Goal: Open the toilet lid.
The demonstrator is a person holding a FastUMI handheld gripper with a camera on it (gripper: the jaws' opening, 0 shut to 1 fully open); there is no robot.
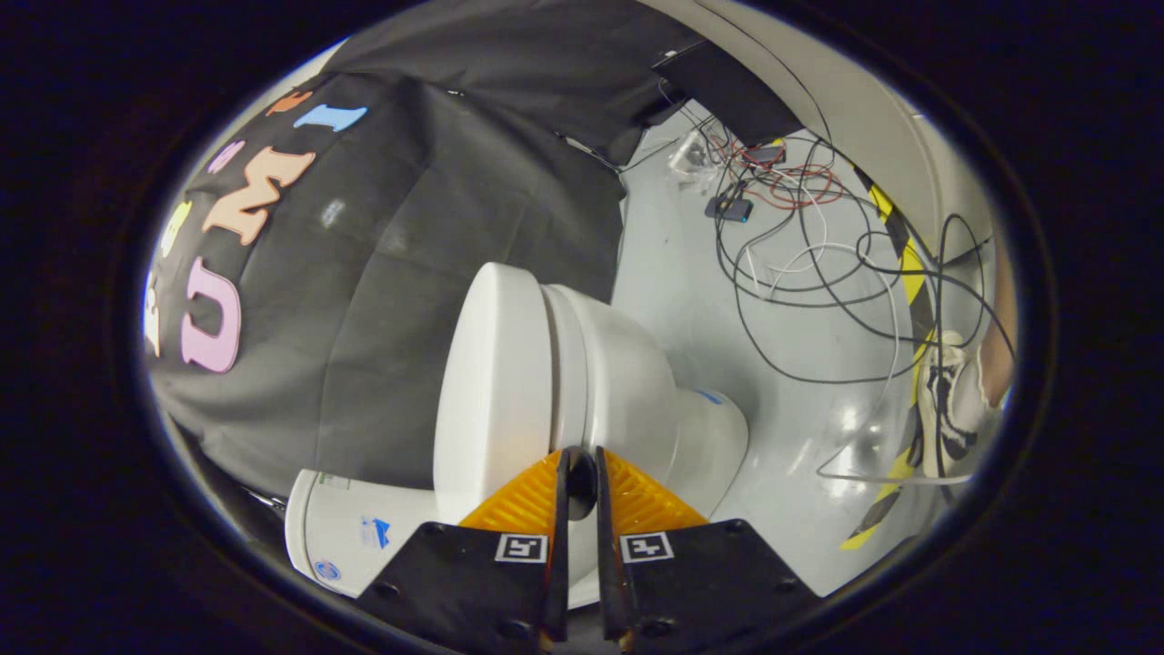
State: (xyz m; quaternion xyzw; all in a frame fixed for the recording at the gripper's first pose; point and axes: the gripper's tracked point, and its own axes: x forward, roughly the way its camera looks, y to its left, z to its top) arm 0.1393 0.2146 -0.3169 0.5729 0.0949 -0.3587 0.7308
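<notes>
Gripper view, camera rolled to one side. One toilet [582,382] stands on the pale grey floor [682,273], seen tilted; its lid [486,382] lies closed flat on the seat [566,364], with the bowl [637,382] and pedestal [718,437] beyond the seat and the cistern [346,528] next to the lid's hinge end. One gripper [580,473]: its jaws are drawn nearly together, a thin slit left between them, with nothing held. The fingertips sit just before the rim where lid and seat meet; whether they touch it cannot be told.

Surroundings: one black cloth wall [409,273] hangs behind the toilet, close to the lid's top face. On the floor beyond the bowl lies a loose tangle of cables [818,273], black, white and red, too many to count, with one small dark device [729,209] among them. One strip of yellow-and-black hazard tape [909,264] runs across the floor past the cables. A person's shoe [946,400] and lower leg [998,355] stand at the tape, well apart from the toilet.

Open room: bare floor lies between the pedestal and the cables. On the lid's side the cloth wall stands near.
</notes>
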